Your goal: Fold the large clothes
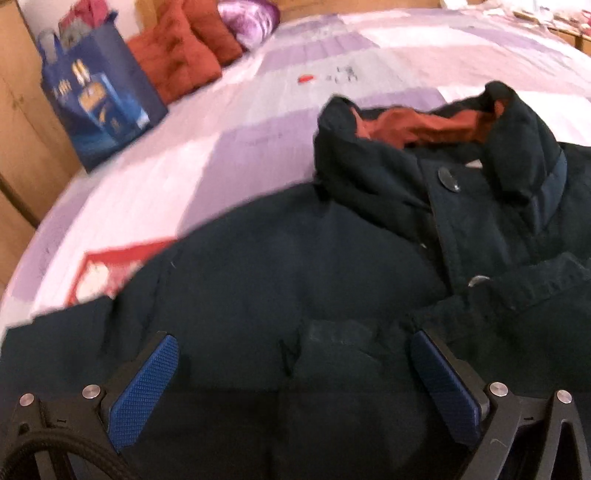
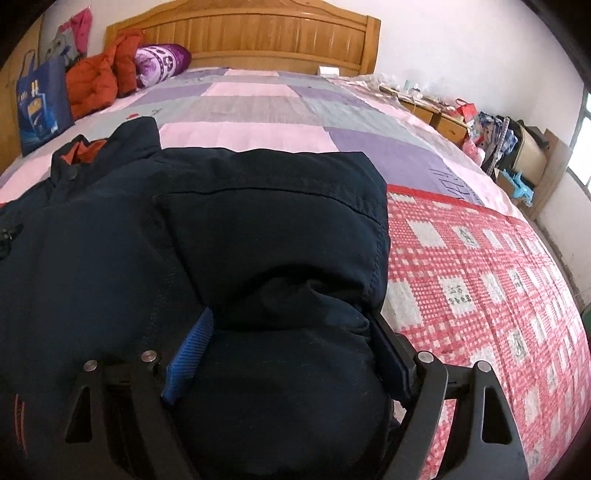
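A dark navy padded jacket (image 1: 295, 266) with an orange-lined collar (image 1: 417, 127) and round buttons lies on the bed. My left gripper (image 1: 295, 354) is open, its blue pads (image 1: 144, 391) wide apart just over the jacket's chest, holding nothing. In the right wrist view the jacket (image 2: 92, 258) fills the left and middle. My right gripper (image 2: 295, 332) is shut on a thick bulky fold of the jacket's sleeve (image 2: 280, 236), which bulges between the blue pads (image 2: 188, 354). The right pad is mostly hidden by cloth.
The bed has a purple and pink patchwork sheet (image 2: 258, 110) and a red checked cover (image 2: 480, 280). A blue gift bag (image 1: 96, 99), orange cushions (image 1: 181, 48) and a purple pillow (image 2: 162, 61) sit at the head. A wooden headboard (image 2: 258, 33) and cluttered nightstand (image 2: 439, 110) stand behind.
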`<state>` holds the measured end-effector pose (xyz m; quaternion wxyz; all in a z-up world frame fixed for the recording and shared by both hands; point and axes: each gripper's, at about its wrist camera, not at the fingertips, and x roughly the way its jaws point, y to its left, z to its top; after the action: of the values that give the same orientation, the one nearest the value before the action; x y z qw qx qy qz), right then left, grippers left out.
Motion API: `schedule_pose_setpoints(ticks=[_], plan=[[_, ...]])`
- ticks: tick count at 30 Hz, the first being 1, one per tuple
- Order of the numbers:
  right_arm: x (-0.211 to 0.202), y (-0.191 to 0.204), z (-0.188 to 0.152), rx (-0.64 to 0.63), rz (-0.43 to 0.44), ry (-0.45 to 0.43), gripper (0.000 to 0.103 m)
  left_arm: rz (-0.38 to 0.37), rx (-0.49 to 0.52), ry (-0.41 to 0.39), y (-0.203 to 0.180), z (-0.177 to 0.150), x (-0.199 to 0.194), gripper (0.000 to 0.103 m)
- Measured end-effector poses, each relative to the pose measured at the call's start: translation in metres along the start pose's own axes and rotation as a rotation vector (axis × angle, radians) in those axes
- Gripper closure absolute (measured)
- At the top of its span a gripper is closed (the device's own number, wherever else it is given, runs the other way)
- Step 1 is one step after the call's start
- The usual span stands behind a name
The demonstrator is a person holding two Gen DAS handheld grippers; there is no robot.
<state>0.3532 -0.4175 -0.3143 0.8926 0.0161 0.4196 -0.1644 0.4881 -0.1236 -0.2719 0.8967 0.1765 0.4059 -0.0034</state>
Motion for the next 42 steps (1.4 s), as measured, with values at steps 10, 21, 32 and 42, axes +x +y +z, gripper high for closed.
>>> schedule_pose_setpoints(ticks=[10,21,32,42], plan=[[-0.02,-0.013,0.009,-0.006,0.016,-0.028,0.011,0.084,-0.006,-0.019,0.034,0.0,0.0,0.009],[-0.037,0.035,0.059,-0.097,0.149,-0.132,0.011,-0.173,0.049,-0.155,-0.058,0.001,-0.065,0.0],[0.031,-0.013,0.027,-0.006,0.049,-0.018,0.014,-0.061,-0.097,-0.006,0.006,-0.03,0.008,0.0],[0.03,-0.011,0.019,0.039,0.065,-0.089,0.015,-0.079,-0.026,-0.117,-0.046,-0.017,-0.055,0.001]])
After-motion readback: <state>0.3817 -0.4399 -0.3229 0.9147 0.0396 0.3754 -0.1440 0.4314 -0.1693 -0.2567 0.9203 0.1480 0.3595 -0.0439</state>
